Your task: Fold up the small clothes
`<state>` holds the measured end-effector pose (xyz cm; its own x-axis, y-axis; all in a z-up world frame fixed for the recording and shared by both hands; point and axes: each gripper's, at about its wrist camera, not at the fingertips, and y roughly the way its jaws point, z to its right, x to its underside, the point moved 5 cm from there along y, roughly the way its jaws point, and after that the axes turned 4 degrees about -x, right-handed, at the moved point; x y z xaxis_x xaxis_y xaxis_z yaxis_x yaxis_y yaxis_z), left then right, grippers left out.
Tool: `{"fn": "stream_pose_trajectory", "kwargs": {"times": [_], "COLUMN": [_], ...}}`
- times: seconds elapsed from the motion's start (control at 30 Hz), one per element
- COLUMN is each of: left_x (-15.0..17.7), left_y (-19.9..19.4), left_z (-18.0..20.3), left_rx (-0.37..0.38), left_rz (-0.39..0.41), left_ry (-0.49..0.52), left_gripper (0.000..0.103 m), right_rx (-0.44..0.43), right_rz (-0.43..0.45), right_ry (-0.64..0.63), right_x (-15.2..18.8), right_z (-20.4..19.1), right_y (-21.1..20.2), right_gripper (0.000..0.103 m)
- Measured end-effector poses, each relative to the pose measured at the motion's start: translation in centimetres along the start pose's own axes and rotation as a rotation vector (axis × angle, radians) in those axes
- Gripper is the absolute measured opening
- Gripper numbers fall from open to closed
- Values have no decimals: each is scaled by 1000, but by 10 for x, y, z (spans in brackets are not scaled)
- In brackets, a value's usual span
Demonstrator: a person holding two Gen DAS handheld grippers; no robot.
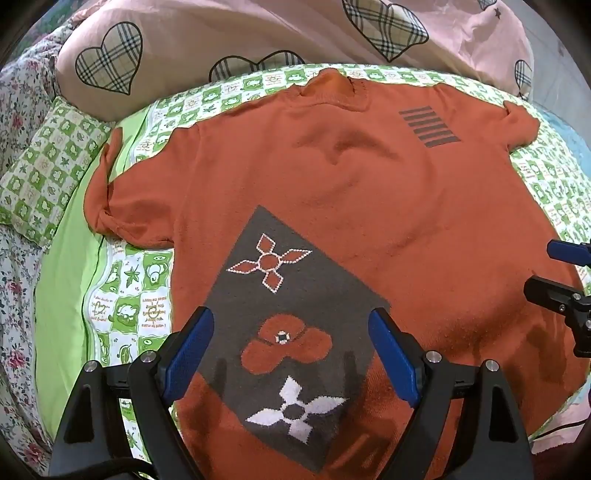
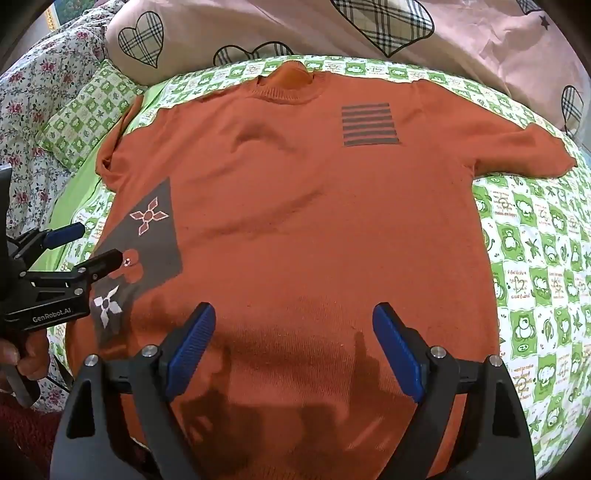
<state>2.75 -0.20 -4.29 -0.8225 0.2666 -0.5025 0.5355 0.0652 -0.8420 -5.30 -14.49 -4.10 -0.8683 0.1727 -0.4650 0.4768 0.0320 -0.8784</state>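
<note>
sweater [image 2: 314,221] lying flat, bare sheet [image 2: 535,258] right, pillow [image 2: 332,29] blocking behind

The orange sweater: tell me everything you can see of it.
The orange sweater is a short-sleeved knit with a ribbed round collar, a block of dark stripes on the chest and a grey panel with flower motifs near the hem. It lies spread flat, front up, unfolded and slightly wrinkled, on the green checked sheet. Neither gripper grips it.

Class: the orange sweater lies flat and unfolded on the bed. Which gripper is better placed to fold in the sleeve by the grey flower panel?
Probably the left gripper: it hovers open over the grey flower panel of the sweater, nearer that sleeve. The right gripper hovers open above the plain middle.
</note>
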Motion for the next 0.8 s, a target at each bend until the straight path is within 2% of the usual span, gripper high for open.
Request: {"fn": "stream_pose_trajectory", "kwargs": {"times": [0.53, 0.8], "left_x": [3, 1], "left_y": [1, 1], "left_z": [1, 0], "left_rx": [17, 12], "left_rz": [10, 10], "left_ry": [7, 11], "left_gripper": [87, 87], "right_rx": [7, -17], "right_rz": [-9, -3], "right_ry": [10, 14], "right_x": [1, -4], "right_z": [1, 3], "right_y": [9, 9], "right_gripper": [87, 87]}}
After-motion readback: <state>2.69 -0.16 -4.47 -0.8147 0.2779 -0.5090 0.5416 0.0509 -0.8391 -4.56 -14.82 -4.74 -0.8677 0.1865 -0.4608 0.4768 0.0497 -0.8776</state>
